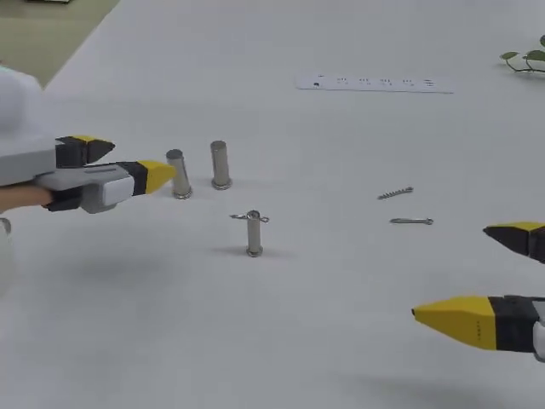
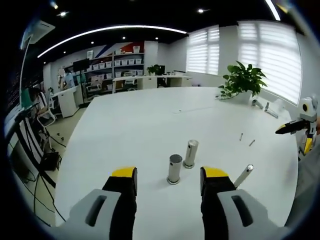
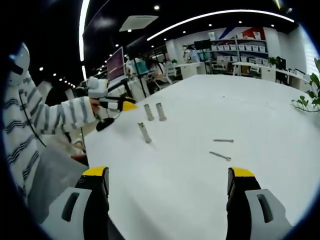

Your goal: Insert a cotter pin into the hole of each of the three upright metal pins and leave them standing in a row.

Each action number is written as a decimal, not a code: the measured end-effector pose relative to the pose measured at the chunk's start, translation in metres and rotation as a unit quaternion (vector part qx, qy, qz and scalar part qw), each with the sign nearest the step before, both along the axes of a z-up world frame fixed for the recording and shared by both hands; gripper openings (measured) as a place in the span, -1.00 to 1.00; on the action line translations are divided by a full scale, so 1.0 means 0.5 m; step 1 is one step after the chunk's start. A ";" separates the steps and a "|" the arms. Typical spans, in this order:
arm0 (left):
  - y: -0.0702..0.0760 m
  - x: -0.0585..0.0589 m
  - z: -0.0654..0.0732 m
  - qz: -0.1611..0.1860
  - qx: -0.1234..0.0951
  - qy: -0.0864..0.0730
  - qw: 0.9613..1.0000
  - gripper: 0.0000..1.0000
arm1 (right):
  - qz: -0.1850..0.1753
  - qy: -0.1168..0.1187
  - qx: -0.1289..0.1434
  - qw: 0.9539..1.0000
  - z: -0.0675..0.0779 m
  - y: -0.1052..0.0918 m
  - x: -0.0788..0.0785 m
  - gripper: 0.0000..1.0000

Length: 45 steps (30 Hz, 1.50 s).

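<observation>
Nearest, at the right edge of the head view: right gripper [image 1: 450,273], held level, pointing left, jaws wide apart, nothing between them. Further in, on the white table [image 1: 324,358]: fitted pin [image 1: 254,234], long axis vertical, with a cotter pin [image 1: 249,218] crosswise through its top. To the right, lying flat: near loose cotter pin [image 1: 412,221], then far loose cotter pin [image 1: 395,193]. Behind, at left: left gripper [image 1: 143,159], level, pointing right, jaws apart and empty, one tip just beside left bare pin [image 1: 179,175]; right bare pin [image 1: 220,164] near it, both upright. Farthest: power strip [image 1: 375,83] and plant leaves [image 1: 528,58].
</observation>
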State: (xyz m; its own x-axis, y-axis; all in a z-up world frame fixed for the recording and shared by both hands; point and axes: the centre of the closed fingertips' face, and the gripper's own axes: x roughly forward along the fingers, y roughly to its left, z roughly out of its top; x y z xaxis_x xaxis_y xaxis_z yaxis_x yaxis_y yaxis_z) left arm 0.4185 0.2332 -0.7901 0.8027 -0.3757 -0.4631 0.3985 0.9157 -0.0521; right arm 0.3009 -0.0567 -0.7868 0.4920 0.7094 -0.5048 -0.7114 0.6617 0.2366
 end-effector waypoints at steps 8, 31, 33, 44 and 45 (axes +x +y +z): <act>-0.031 0.020 -0.048 -0.017 -0.015 0.030 0.999 -0.25 | -0.015 0.002 -0.014 1.000 -0.005 -0.018 -0.004 1.00; -0.047 0.062 -0.070 -0.016 -0.009 0.020 1.000 -0.76 | -0.045 0.013 -0.009 0.999 -0.011 -0.037 -0.012 0.99; -0.048 0.061 -0.070 -0.015 0.001 0.014 1.000 -0.77 | -0.046 0.013 -0.006 0.999 -0.010 -0.038 -0.013 0.97; -0.042 0.062 -0.068 0.002 0.018 0.006 1.000 -0.79 | -0.046 0.010 -0.008 0.999 -0.008 -0.044 -0.019 0.97; -0.041 0.062 -0.068 0.001 0.020 0.006 1.000 -0.79 | -0.046 0.010 -0.008 0.999 -0.008 -0.044 -0.020 0.97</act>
State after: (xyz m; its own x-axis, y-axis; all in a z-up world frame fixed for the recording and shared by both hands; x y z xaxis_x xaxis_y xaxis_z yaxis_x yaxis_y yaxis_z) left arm 0.4495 0.2126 -0.8243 0.7983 -0.3541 -0.4872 0.3954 0.9183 -0.0195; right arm 0.2910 -0.0787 -0.7908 0.5447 0.6530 -0.5262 -0.6427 0.7281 0.2383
